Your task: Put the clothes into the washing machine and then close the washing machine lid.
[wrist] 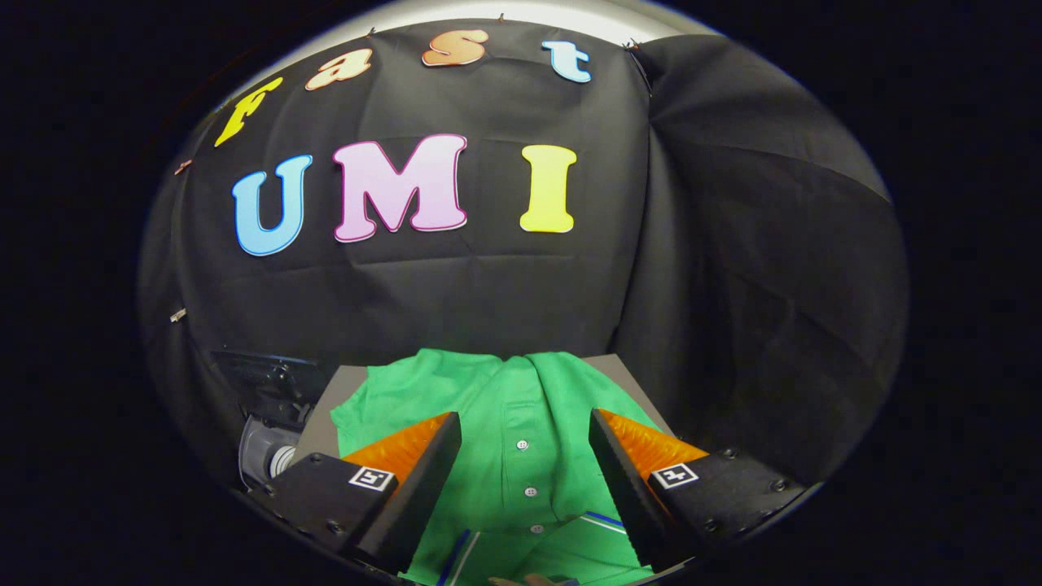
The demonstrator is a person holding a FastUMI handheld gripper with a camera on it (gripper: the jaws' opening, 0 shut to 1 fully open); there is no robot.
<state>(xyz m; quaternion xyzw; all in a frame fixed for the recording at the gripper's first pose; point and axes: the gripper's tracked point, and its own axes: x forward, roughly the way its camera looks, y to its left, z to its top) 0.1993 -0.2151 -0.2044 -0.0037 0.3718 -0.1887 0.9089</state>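
Jaws: spread wide, holding nothing; the gripper hangs over the shirt with both fingers apart and the cloth showing in the gap between them.
Fingers: the left one and the right one each rise as a wedge on either side of the shirt's button line; whether their tips touch the cloth I cannot tell.
Markers: a small square black-and-white tag sits on the left finger's base, and another on the right finger's base.
Shirt: green, with a collar; it lies flat between the fingers and reaches on beyond them, its front facing up.
Buttons: three pale buttons run in a row down the placket, midway between the fingers.
Collar: nearest the gripper, behind the fingertips, with blue and white stripes along its edge.
Sleeve: one short sleeve spreads out past the left finger.
Surface: a grey flat top under the shirt, its bare corners showing beyond the left finger and beyond the right finger.
Left of the surface: a dark machine-like shape with a grey round part, just beside the left finger's base; too dim to say what it is.
Beyond: black cloth wall rises straight behind the far edge of the shirt.
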